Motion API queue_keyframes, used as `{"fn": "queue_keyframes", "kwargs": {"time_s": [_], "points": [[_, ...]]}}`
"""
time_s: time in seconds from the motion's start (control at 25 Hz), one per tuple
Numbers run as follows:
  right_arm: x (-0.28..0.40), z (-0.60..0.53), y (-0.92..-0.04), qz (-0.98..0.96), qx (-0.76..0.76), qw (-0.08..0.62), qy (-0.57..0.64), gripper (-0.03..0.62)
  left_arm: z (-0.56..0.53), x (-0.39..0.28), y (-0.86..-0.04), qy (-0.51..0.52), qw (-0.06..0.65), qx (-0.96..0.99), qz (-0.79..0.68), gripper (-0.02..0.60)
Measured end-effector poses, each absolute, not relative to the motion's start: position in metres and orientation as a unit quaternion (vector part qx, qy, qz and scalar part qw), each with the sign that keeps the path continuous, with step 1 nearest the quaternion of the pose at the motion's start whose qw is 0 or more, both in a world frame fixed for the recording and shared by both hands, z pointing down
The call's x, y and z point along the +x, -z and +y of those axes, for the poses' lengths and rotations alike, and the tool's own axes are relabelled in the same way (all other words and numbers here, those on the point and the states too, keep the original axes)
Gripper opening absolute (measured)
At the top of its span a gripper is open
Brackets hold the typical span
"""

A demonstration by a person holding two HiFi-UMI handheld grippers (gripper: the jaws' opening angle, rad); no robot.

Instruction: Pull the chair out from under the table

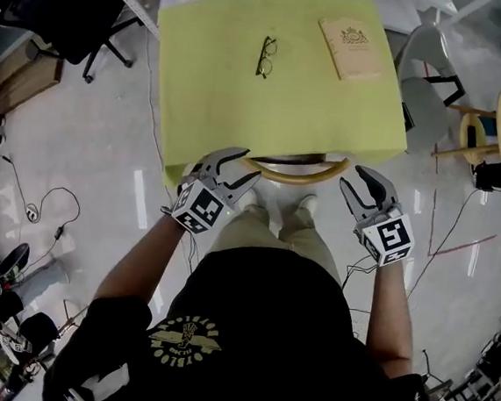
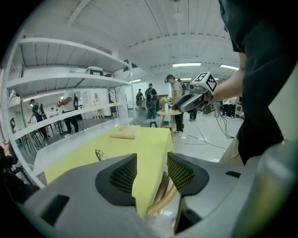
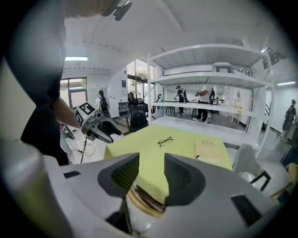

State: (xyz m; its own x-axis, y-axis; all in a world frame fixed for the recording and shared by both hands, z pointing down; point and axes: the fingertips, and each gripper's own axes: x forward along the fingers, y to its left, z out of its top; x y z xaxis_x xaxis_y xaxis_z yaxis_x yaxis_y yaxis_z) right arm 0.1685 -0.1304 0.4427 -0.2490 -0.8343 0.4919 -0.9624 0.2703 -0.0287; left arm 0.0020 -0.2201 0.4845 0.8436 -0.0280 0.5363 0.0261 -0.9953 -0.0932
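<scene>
- Both the left gripper [image 1: 250,164] and the right gripper [image 1: 351,178] gape empty near the chair's curved wooden backrest [image 1: 295,171].
- Closing early could pinch the yellow tablecloth [image 1: 268,109], dragging the glasses [image 1: 266,56].

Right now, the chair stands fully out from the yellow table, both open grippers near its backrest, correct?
No: the head view shows the chair tucked under the yellow table. The open left gripper and right gripper are near its backrest.
</scene>
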Motion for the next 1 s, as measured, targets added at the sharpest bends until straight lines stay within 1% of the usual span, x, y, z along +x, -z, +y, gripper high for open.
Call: {"fn": "queue_keyframes", "kwargs": {"time_s": [0.28, 0.48, 0.8, 1.0], "points": [[0.18, -0.137, -0.466, -0.814, 0.518, 0.205, -0.164, 0.15, -0.192, 0.017, -0.522, 0.332, 0.075, -0.94, -0.027, 0.189], [0.179, -0.136, -0.494, -0.834, 0.475, 0.218, -0.178, 0.177, -0.177, 0.022, -0.56, 0.376, 0.092, -0.921, -0.045, 0.202], [0.173, -0.128, -0.532, -0.853, 0.419, 0.241, -0.196, 0.2, -0.165, 0.021, -0.614, 0.422, 0.073, -0.902, -0.055, 0.202], [0.176, -0.121, -0.56, -0.856, 0.394, 0.266, -0.203, 0.202, -0.165, 0.023, -0.648, 0.455, 0.079, -0.885, -0.067, 0.202]]}}
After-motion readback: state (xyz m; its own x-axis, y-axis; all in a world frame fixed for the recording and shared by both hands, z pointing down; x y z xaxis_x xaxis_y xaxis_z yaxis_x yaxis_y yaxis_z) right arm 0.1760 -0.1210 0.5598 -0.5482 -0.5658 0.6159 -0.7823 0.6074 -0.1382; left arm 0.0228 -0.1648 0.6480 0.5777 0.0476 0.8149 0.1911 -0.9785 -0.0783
